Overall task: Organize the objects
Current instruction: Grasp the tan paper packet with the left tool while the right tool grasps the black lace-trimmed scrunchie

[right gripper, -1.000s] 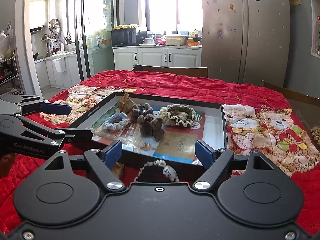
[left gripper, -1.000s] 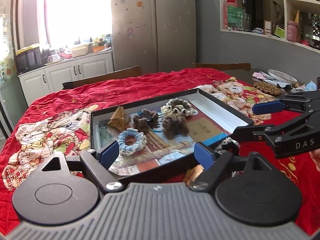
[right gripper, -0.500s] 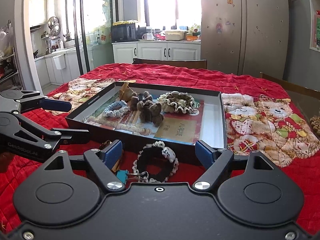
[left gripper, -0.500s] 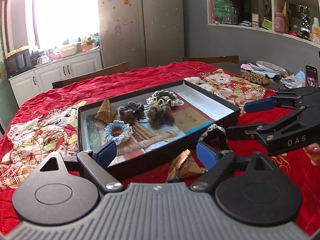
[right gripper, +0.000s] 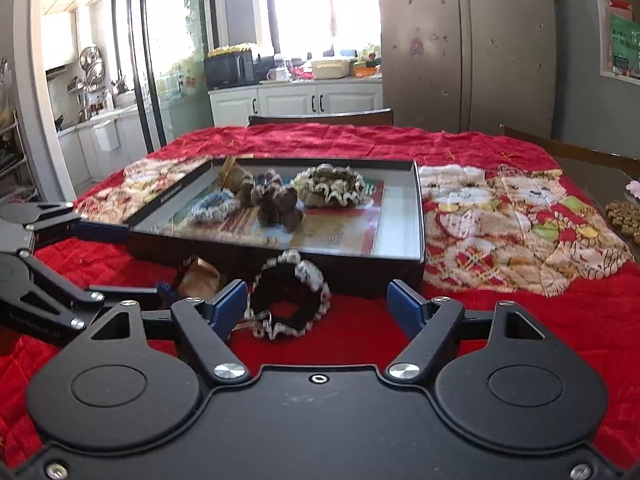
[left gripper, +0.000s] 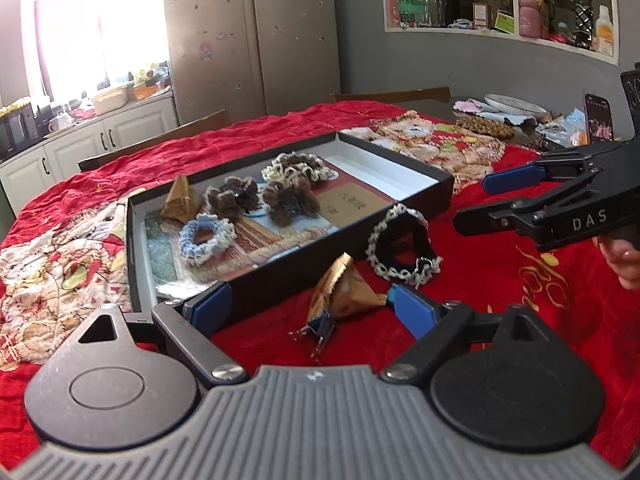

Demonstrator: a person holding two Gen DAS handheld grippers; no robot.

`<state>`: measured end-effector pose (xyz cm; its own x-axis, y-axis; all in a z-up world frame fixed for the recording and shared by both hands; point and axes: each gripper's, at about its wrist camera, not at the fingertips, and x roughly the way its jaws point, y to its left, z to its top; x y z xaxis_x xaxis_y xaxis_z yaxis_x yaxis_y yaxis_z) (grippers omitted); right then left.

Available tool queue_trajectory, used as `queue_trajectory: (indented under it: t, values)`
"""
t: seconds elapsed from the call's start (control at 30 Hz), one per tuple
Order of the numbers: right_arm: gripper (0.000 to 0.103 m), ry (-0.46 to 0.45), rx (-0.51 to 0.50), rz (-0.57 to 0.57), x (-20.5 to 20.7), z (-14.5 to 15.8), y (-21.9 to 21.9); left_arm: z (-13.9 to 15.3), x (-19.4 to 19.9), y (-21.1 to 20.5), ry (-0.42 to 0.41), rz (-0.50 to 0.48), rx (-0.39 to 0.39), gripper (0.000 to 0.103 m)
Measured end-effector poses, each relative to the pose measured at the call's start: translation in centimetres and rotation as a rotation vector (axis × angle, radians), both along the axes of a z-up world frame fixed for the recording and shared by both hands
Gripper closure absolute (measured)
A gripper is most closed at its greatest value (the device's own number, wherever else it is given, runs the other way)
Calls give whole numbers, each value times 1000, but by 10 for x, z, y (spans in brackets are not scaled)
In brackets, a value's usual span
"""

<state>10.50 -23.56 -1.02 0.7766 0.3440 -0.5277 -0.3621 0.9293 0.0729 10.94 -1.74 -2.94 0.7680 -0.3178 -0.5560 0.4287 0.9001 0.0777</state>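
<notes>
Our counter [left gripper: 500, 280] carries the black tray [left gripper: 400, 216]. Both tools have sunk toward it: left tool [left gripper: 310, 304] wide around the gold packet [left gripper: 344, 292], right tool [right gripper: 318, 300] just narrowing, yet empty, around the black scrunchie [right gripper: 290, 300] outside the tray.

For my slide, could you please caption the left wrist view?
Open left gripper nears a gold packet beside the black tray.

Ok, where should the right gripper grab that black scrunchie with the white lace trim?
Probably the near arc of the black scrunchie with white lace trim, coming in from the front. It leans against the black tray's wall, blocking the far side.
</notes>
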Motion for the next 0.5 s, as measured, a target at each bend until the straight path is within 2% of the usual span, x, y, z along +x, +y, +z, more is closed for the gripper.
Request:
queue_trajectory:
  t: [0.23,0.5]
  values:
    - [34,34,-20,28,1,-19,7,-13,11,-8,24,31,-17,10]
    - [46,28,4,9,19,-20,20,-15,24,-13,31,87,-65,10]
